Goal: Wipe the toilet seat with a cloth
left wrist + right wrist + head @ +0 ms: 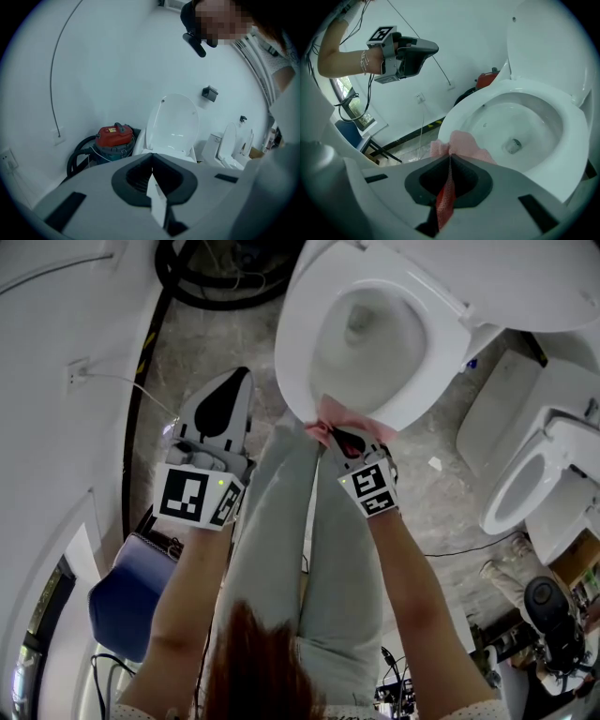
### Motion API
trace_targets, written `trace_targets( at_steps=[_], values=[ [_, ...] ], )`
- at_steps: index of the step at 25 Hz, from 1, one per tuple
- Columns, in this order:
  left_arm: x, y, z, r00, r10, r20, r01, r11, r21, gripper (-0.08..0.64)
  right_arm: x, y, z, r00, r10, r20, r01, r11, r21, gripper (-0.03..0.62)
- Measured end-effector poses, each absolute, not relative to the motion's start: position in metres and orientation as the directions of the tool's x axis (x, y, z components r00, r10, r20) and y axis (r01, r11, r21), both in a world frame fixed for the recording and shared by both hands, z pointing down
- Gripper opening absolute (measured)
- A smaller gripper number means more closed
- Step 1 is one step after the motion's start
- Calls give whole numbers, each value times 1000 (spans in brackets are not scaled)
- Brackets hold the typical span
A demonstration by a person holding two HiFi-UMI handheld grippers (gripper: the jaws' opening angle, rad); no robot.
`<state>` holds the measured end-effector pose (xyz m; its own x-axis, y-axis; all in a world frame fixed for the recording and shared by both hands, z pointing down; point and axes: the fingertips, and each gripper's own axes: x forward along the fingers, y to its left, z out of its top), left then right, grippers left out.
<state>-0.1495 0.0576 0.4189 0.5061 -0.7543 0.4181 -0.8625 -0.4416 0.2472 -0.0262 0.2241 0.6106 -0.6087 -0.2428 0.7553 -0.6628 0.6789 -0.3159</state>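
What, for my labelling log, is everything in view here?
toilet: one, white, lid up, ahead of the person.
second toilet: one, white, to the right.
cloth: one, pink, at the toilet's near rim.
vacuum cleaner: one, red and dark, left of the toilet by the wall.
chair: one, blue, lower left on the floor.
left gripper: one, grey, shut, held off the toilet.
right gripper: one, grey, shut on the cloth.
legs: two, in grey trousers, centre.

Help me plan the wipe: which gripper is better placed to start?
Right. The right gripper is shut on the pink cloth at the toilet seat rim; the left gripper, shut, hangs clear of it.
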Motion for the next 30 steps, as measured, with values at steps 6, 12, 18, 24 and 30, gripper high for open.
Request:
trace_targets(
  at_steps=[6,12,18,24,30],
  values=[
    [-155,56,420,495,-760,422,-869,-428,247,5,-34,222,610,-615,-234,753,-650,691,-316,20],
    [-158,53,420,490,-762,424,-872,-424,245,5,-47,217,610,-624,-210,753,-628,708,-322,20],
    [-165,51,422,479,-768,425,-878,-411,246,5,-60,212,611,-630,-185,755,-597,736,-319,20],
    [-174,48,423,460,-778,429,-888,-389,246,5,-69,203,610,-633,-187,751,-596,737,-319,20],
    [-179,49,426,443,-786,432,-896,-369,246,5,-76,198,612,-640,-172,749,-578,751,-321,20]
  ],
)
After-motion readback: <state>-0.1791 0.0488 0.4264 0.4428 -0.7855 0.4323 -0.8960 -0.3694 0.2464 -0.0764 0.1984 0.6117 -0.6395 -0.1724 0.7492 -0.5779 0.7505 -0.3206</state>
